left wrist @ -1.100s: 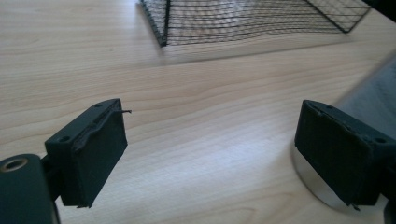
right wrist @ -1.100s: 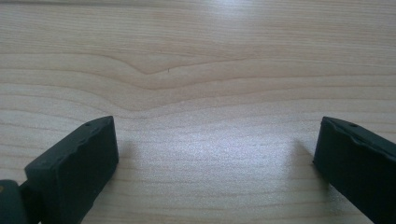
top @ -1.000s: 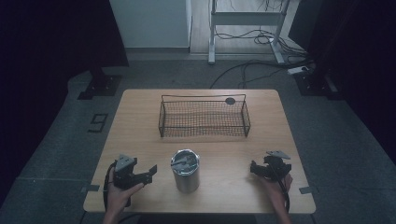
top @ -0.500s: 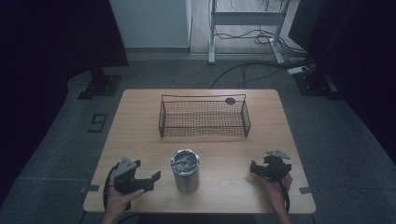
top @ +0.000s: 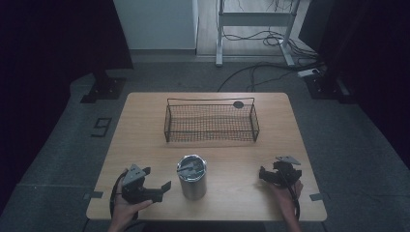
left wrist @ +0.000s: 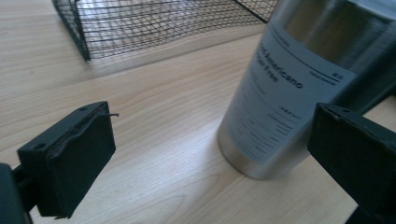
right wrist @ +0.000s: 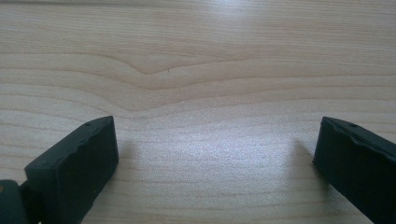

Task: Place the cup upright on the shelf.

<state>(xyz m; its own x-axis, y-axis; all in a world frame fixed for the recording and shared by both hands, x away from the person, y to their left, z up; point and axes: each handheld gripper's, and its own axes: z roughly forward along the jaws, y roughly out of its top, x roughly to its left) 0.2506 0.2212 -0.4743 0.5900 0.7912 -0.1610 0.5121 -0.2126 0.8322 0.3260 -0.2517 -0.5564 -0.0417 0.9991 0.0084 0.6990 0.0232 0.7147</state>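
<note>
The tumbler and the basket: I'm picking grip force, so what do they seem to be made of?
The tumbler looks like brushed stainless steel: a dull silver sheen with vertical streaks, and a printed label on its side. The basket looks like thin dark wire mesh, probably coated metal, since the table shows through it.

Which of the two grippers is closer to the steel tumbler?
The left gripper: its open jaws point at the steel tumbler just beside it. The right gripper, also open, sits much farther off over bare table.

Steel tumbler (top: 192, 177) beside seemingly clear tabletop (top: 145, 140)
</note>
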